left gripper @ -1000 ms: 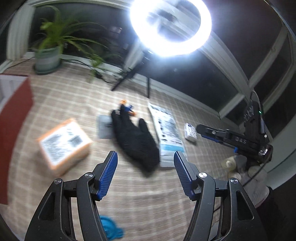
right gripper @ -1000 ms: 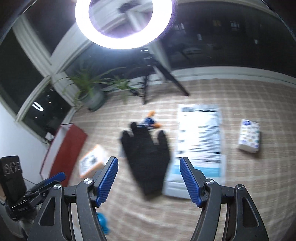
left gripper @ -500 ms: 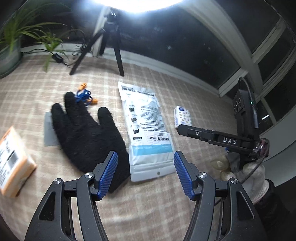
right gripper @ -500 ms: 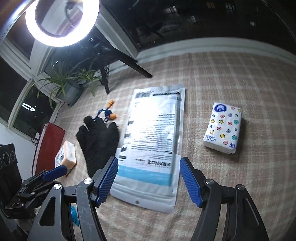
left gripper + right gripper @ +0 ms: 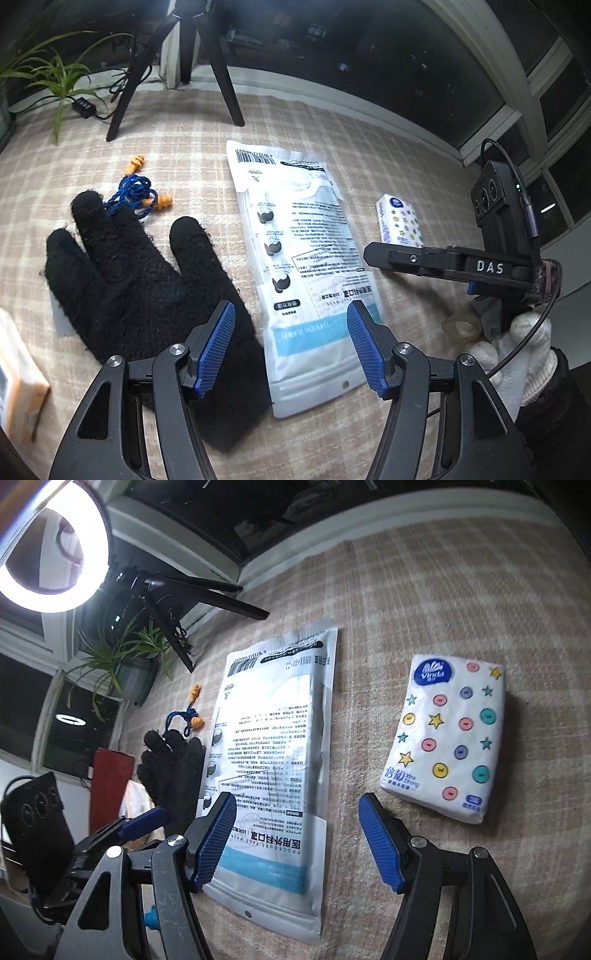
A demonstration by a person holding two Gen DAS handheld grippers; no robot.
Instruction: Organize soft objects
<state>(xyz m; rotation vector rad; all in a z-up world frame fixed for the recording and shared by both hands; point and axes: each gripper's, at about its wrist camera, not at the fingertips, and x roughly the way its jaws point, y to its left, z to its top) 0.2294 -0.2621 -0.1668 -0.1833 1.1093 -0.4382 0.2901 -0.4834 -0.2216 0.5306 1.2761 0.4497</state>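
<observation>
Left wrist view only: orange box (image 5: 18, 384) at the far left edge, grey flat piece (image 5: 61, 319) poking out under the black glove (image 5: 147, 295), and at far right a person's white-gloved hand (image 5: 517, 343) gripping the right gripper (image 5: 376, 254), seen side-on. Right wrist view only: lit ring light (image 5: 55, 554) upper left, red panel (image 5: 110, 786) standing at the left, potted plant (image 5: 129, 664), and the tissue pack (image 5: 448, 738) seen full-face with stars and buttons; in the left view it is half hidden behind the other tool. Both views, left to right on the plaid cloth (image 5: 443, 590): glove lying flat with fingers pointing away, blue-corded orange earplugs (image 5: 142, 192) touching its fingertips, mask packet (image 5: 303, 266) just beside the glove, tissue pack apart to the right. Left gripper (image 5: 291, 347): jaws apart, nothing between the pads, hanging above the glove cuff and the packet's near end, touching neither. Right gripper, own view (image 5: 297, 842): jaws apart, empty, over the packet's lower right corner and bare cloth, tissue pack just beyond its right finger.
</observation>
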